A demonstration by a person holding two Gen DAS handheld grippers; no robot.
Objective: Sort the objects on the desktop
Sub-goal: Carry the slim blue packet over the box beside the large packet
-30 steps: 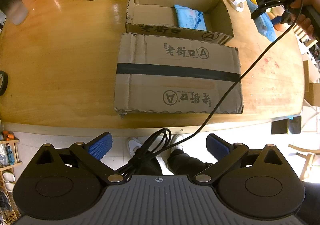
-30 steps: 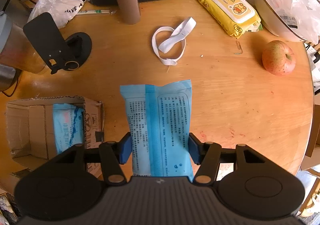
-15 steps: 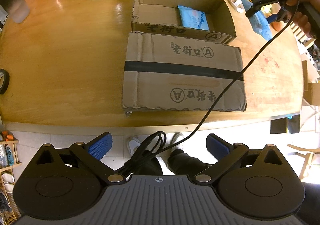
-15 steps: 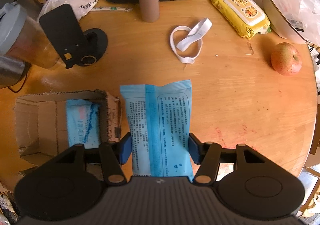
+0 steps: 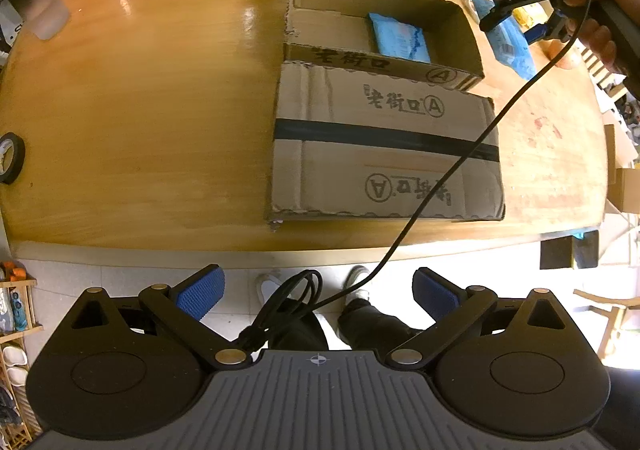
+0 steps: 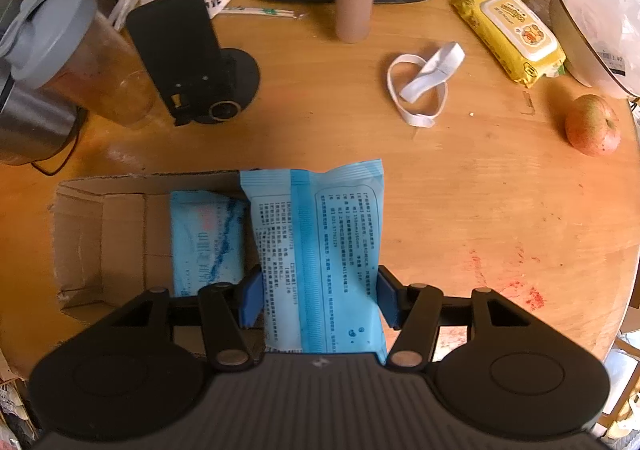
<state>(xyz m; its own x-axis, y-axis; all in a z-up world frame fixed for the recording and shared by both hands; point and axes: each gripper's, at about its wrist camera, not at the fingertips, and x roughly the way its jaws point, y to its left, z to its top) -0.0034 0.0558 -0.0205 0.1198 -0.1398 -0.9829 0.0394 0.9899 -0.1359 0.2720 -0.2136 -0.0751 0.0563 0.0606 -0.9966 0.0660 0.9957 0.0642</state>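
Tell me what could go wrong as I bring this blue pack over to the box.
1. The held blue pack overlaps the cardboard box's right wall; lowering now could snag it on the rim.
2. The pack already in the box fills the right side, so the new one may land on top.
3. The black cable hangs above the flap and could catch.

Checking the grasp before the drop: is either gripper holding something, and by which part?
The right gripper holds a blue packet, its pads clamping the two long side edges near the close end. The left gripper is open and empty.
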